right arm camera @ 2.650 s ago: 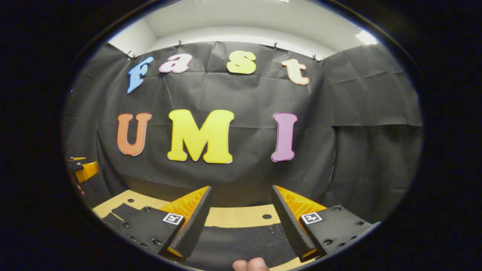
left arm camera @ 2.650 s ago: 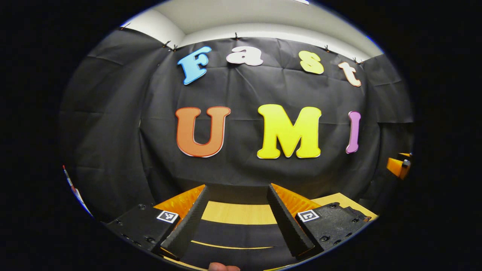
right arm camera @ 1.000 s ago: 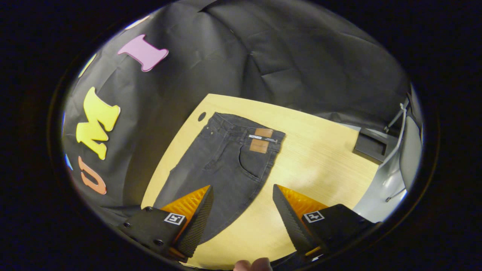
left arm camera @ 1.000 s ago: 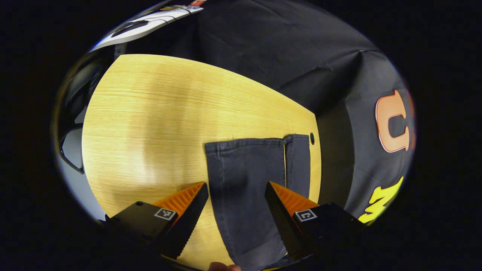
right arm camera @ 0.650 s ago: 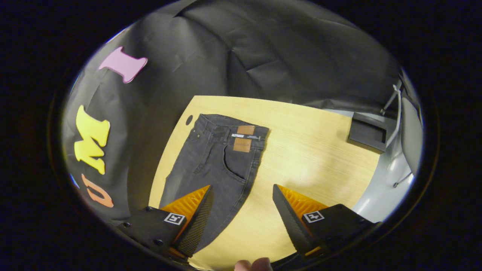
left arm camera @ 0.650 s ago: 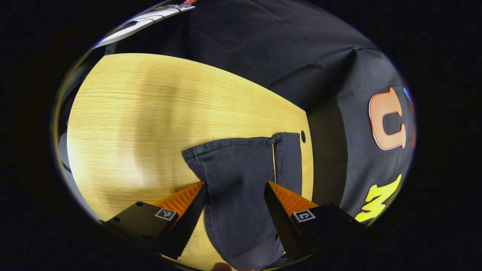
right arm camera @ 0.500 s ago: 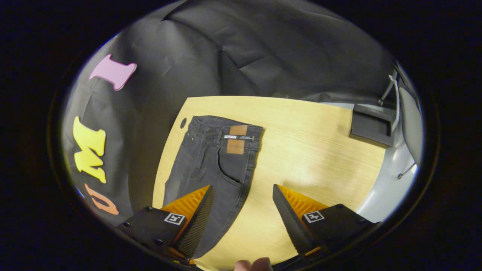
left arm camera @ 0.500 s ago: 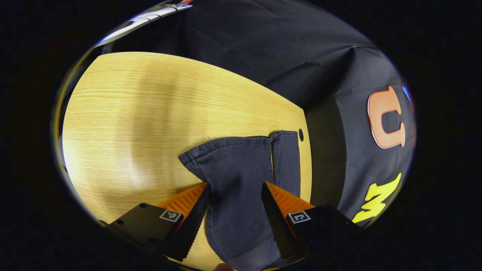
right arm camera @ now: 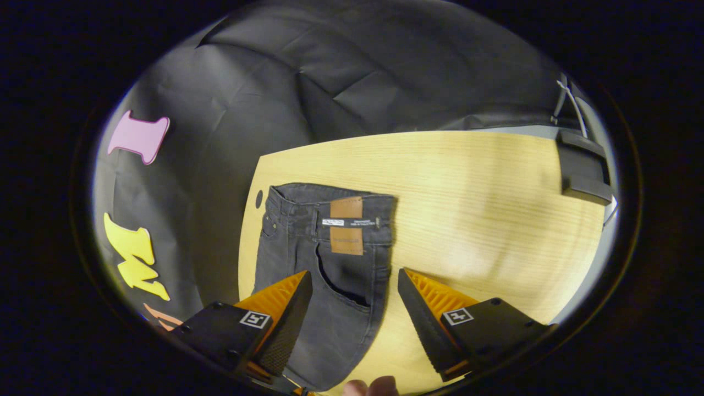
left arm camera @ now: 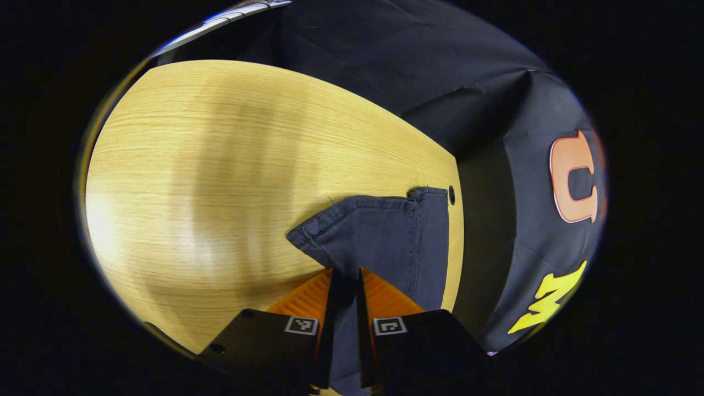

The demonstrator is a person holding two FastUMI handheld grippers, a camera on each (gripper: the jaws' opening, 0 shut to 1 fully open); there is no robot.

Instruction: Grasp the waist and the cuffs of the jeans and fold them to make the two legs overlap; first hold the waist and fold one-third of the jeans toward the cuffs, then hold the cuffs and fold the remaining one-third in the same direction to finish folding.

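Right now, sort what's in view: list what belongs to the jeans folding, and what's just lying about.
For the job:
jeans
cuffs
waist
left hand-held gripper, shut on the cuff end
right hand-held gripper, open above the jeans

Lying about:
black box
Table merely bears the jeans

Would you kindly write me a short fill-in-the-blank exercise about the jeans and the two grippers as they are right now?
1. The left gripper is shut on the ____ end of the jeans.
2. The right gripper hangs above the jeans with its fingers ____.
3. The brown patch sits at the jeans' ____.
4. The jeans lie on a ____ table.

Missing words: cuff; open; waist; wooden
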